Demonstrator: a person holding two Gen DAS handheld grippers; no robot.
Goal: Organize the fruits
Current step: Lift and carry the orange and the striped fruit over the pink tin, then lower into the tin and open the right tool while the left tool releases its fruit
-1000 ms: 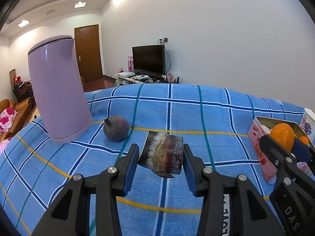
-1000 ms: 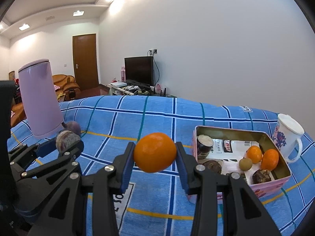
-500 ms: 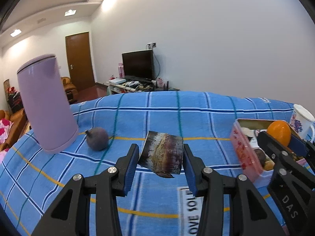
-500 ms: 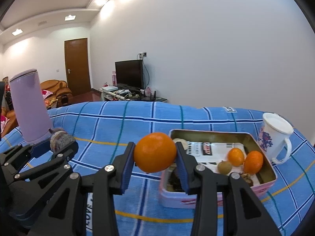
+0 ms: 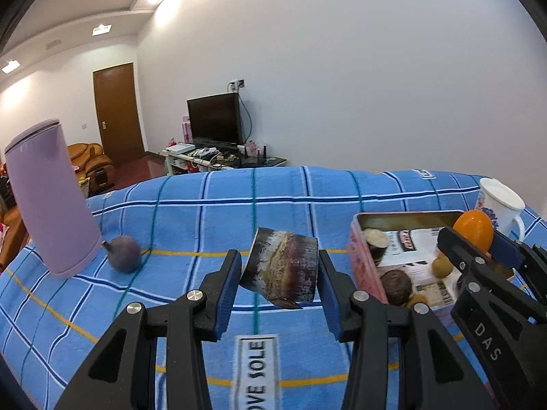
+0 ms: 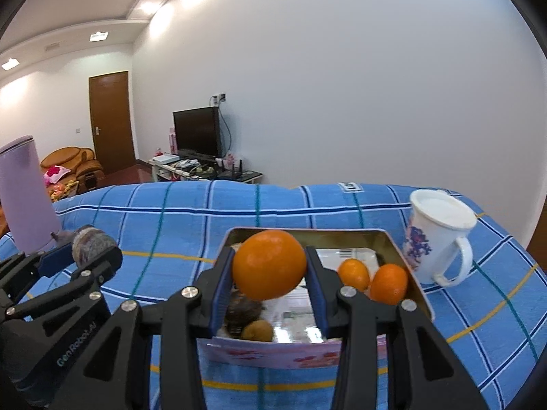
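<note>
Right gripper (image 6: 270, 270) clamped on an orange (image 6: 269, 264), blue pads pressing both flanks, fruit carried clear of the blue plaid cloth (image 6: 177, 239) on the counter. Tin box (image 6: 407, 256) directly ahead and below at 12 o'clock, its open mouth spreading from under the orange toward 1 o'clock; near wall of the tin just beneath the fingers. Inside: two small oranges (image 6: 372, 278) at about 3 o'clock from the held fruit, a kiwi (image 6: 257, 330) and a dark round fruit at 6 o'clock, printed paper lining the bottom. White mug (image 6: 436, 239) beyond the tin's right wall at 2 o'clock, close enough to mind. Left gripper (image 5: 278, 273) clamped on a dark, mottled cylindrical fruit piece (image 5: 282, 266), long axis lying across the fingers and slightly tilted, cut face toward the left finger. From that view the same tin at 3 o'clock, well off to the side, not ahead. Judged: right hand plainly nearer the tin, nearly over the drop zone; left needs a swing toward 3 o'clock. Loose purple round fruit (image 5: 124, 253) on the cloth at 9 o'clock, just beside the lilac kettle (image 5: 51, 198). No bare space under the orange confirmed; likely clearest toward the tin's middle.
</note>
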